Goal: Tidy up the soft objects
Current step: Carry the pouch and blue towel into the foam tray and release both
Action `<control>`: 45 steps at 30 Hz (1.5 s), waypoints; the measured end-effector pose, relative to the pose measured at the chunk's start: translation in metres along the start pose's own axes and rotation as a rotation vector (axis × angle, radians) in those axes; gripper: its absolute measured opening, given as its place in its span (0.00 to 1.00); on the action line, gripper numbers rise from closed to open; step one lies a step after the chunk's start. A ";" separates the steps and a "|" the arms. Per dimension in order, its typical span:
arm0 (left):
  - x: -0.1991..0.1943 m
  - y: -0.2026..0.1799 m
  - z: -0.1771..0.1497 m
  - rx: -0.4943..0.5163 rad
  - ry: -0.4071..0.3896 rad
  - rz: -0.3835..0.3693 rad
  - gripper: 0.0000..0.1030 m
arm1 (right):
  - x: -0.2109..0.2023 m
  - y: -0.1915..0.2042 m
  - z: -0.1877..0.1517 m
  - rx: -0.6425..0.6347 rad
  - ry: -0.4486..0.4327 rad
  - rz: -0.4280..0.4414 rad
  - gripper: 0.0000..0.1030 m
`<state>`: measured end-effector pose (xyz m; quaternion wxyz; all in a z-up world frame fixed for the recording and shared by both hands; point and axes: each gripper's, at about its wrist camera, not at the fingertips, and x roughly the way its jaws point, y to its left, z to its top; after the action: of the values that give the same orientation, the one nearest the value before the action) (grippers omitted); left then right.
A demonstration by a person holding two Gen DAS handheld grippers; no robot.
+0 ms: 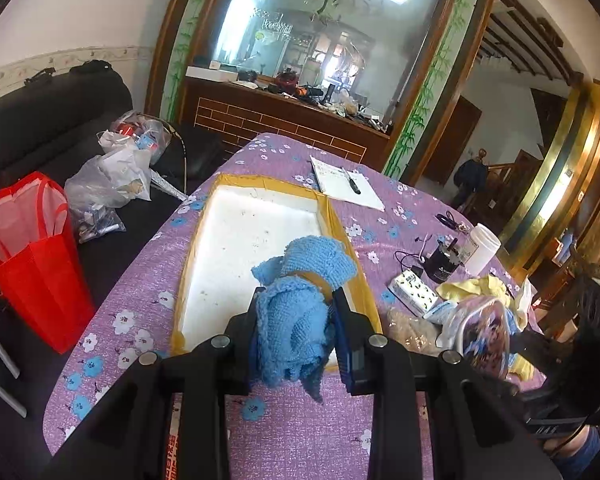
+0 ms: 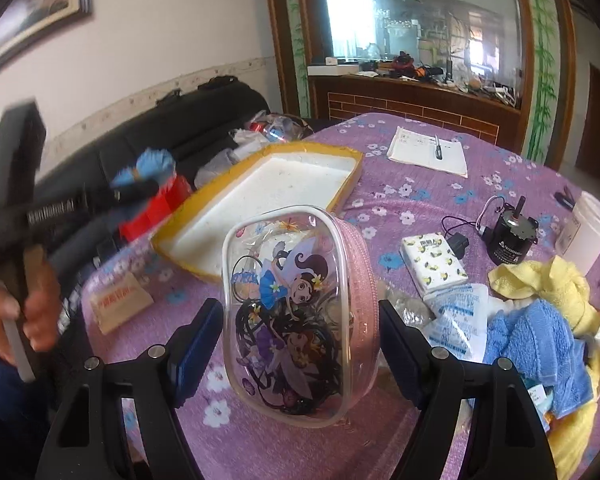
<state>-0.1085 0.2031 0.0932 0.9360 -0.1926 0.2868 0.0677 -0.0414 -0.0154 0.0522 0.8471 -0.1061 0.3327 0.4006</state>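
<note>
Bright daylight, fisheye warp, left-edge blur

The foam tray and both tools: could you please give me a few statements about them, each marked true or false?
1. The left tool grips a blue towel. True.
2. The foam tray is full of towels. False: it is bare inside.
3. The right tool holds a yellow towel. False: a clear cartoon pouch sits between its fingers; the yellow towel lies on the table.
4. A pen lies on the notebook. True.
</note>
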 end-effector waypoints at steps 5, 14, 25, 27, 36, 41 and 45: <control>0.007 -0.013 -0.010 0.027 0.024 -0.012 0.28 | 0.004 -0.011 -0.013 0.050 0.008 -0.003 0.79; 0.011 -0.028 -0.032 0.060 0.051 -0.036 0.28 | 0.010 -0.009 -0.036 0.033 0.050 -0.045 0.79; 0.048 -0.045 -0.063 0.087 0.129 -0.084 0.28 | 0.020 -0.017 -0.052 0.092 0.084 -0.041 0.79; 0.045 -0.047 -0.068 0.103 0.124 -0.077 0.28 | 0.019 -0.017 -0.053 0.090 0.086 -0.052 0.79; 0.031 -0.027 -0.079 0.101 0.134 -0.050 0.28 | 0.021 -0.011 -0.056 0.077 0.086 -0.048 0.79; 0.018 -0.025 -0.068 0.079 0.112 -0.084 0.28 | 0.012 -0.010 -0.048 0.087 0.069 -0.017 0.79; 0.001 -0.038 -0.048 0.109 0.090 -0.118 0.28 | -0.002 -0.008 -0.030 0.106 0.041 0.015 0.79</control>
<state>-0.1232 0.1490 0.0682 0.9337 -0.1606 0.3198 -0.0122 -0.0506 -0.0352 0.0303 0.8413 -0.0668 0.3717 0.3867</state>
